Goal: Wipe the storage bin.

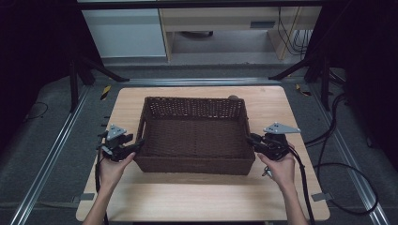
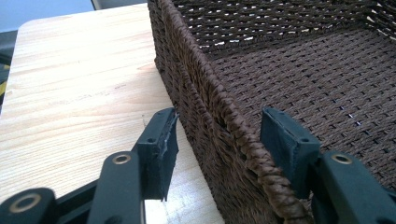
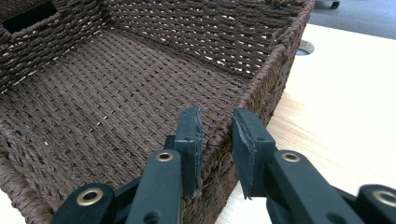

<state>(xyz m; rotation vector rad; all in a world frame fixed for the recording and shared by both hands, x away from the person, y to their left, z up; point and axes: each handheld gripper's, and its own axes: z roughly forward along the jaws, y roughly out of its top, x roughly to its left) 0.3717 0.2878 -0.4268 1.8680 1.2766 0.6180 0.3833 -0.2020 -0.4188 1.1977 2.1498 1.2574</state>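
beyond basket [image 1: 195, 136], table hole [image 3: 304, 47]

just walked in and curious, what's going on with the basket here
A person holds a gripper in each hand at either end of a brown wicker basket on the wooden table. The right gripper is pinched on its wall. The left gripper straddles the other wall, jaws apart, not pressing. The basket looks empty.

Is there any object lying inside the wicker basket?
No, the wicker basket shows just its bare woven floor in the high view.
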